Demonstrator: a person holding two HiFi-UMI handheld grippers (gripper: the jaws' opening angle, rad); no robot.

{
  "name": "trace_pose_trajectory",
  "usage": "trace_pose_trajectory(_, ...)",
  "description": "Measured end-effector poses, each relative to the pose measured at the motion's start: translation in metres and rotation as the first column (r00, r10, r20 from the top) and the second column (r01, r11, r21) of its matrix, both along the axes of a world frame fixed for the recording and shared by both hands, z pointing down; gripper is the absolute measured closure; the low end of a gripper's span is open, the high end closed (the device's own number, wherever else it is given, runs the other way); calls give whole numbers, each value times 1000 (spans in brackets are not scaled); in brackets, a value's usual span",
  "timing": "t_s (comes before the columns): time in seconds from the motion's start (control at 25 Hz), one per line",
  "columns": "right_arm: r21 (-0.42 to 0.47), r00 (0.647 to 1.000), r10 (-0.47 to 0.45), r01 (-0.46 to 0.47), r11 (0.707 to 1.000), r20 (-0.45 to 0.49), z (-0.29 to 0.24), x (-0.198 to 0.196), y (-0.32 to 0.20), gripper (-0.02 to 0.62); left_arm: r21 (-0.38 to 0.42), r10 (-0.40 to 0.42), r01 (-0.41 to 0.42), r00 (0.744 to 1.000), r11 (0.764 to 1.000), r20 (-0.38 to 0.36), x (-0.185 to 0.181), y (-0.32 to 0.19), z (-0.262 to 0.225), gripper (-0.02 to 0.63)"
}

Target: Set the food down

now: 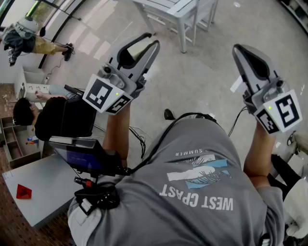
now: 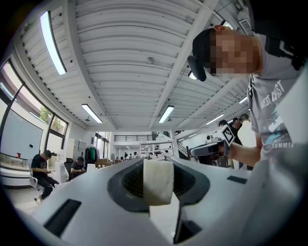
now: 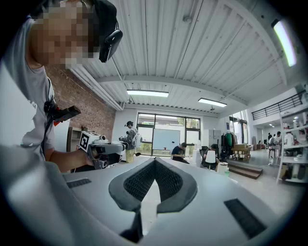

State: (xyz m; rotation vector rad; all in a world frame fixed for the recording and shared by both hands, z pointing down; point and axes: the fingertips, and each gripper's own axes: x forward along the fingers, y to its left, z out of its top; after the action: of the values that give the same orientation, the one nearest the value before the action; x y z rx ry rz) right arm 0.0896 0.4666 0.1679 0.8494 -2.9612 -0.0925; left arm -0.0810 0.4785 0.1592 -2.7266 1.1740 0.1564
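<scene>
One pale food piece (image 2: pixel 159 180) is held up, pinched in the fingers of the left gripper (image 1: pixel 152 39), while the right gripper (image 1: pixel 238 51) has its fingers pressed together on nothing; next the food should be lowered onto a bench (image 1: pixel 166 6).

Open floor (image 1: pixel 202 81) below; white table (image 1: pixel 179 13) ahead (seated person (image 1: pixel 62 117) left).
</scene>
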Motion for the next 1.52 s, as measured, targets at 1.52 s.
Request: trace_pose_trajectory(1.52,-115,995,20,-9,993,93,26,29,-74,588,-66,15,-15,1000,998,3,37,-70,25,505)
